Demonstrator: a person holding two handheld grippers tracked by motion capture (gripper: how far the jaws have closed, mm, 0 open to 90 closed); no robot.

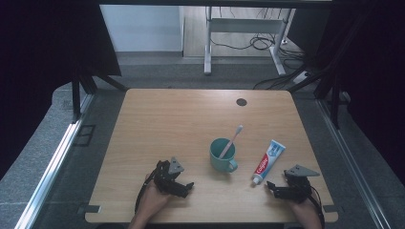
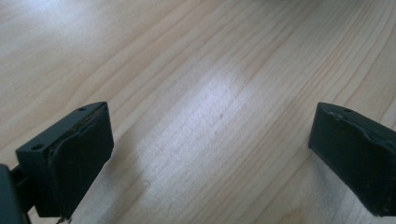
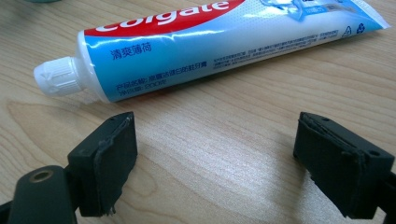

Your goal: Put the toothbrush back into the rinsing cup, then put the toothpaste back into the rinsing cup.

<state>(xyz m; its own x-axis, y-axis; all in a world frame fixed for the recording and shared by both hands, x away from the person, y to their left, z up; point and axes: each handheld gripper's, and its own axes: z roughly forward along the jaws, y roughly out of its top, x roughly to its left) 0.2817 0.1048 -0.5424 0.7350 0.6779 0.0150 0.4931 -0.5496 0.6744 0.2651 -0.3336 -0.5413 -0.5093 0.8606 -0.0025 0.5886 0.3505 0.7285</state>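
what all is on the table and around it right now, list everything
toothpaste tube: one, white, blue and red, lying flat at the table's right, white cap toward the near edge
cup: one, teal, with handle, near the table's middle
toothbrush: one, pale, standing tilted in the cup
table: one, light wood
dark round spot: one, on the far part of the table
white desk frame: one, on the floor beyond
left gripper: one, black, fingers apart over bare wood
right gripper: one, black, fingers apart just short of the tube
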